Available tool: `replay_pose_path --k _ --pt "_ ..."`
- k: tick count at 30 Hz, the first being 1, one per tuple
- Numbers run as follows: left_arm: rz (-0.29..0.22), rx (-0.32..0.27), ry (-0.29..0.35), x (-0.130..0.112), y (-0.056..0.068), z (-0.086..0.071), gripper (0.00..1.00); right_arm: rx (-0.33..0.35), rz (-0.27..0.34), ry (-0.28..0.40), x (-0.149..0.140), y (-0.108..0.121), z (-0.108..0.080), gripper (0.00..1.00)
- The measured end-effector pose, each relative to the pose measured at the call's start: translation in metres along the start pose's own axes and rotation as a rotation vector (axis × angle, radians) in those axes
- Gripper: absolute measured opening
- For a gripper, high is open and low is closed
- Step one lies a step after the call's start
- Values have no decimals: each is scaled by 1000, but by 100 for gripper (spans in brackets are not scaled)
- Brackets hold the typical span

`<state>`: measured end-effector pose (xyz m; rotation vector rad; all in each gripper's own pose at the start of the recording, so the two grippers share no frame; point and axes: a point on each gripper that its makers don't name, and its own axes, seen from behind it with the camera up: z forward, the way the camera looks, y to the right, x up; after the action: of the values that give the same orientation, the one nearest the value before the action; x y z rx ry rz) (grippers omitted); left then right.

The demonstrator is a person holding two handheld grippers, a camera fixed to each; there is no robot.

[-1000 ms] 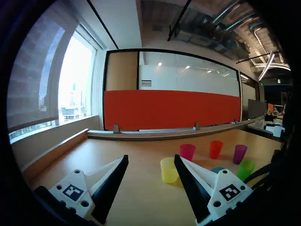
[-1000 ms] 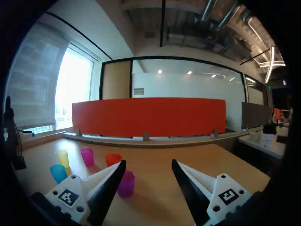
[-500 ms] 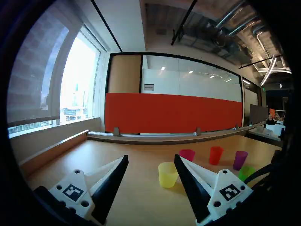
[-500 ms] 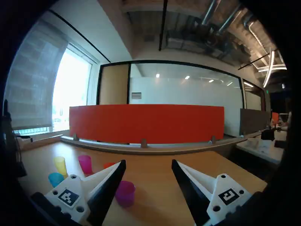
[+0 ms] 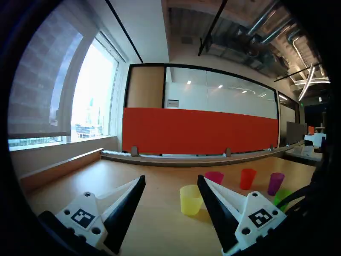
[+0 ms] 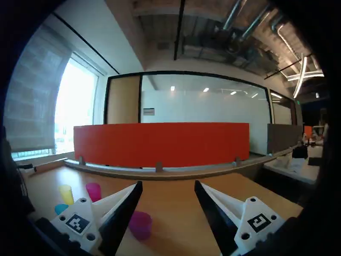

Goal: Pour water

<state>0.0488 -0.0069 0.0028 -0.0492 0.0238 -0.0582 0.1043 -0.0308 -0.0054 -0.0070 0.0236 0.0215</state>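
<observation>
On the smooth wooden bench (image 5: 162, 230) stand tapered plastic cups: the yellow cup (image 5: 190, 199) nearest, then the pink cup (image 5: 214, 176), orange cup (image 5: 247, 178) and purple cup (image 5: 275, 183). The left gripper (image 5: 170, 176) and right gripper (image 6: 168, 182) have their fingers spread wide, both empty. A finger half hides the green cup (image 5: 281, 195), and another the blue cup (image 6: 61, 208). Compared with a second ago, both cameras look higher.

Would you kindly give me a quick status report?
Left tool open, right tool open. Yellow cup upright on desk, ungripped. Pink cup behind it.
</observation>
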Motion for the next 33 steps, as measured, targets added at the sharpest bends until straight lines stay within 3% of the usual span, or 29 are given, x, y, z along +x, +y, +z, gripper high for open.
replay_pose_path --k 7,21,33 --pt "-3 22 10 -8 -2 3 90 -16 49 -10 1 5 -1 94" --pt "13 49 9 -20 1 -1 90 -5 46 -18 -3 2 -2 94" --pt "-1 61 5 -32 -5 -4 90 0 70 -12 0 4 -6 94"
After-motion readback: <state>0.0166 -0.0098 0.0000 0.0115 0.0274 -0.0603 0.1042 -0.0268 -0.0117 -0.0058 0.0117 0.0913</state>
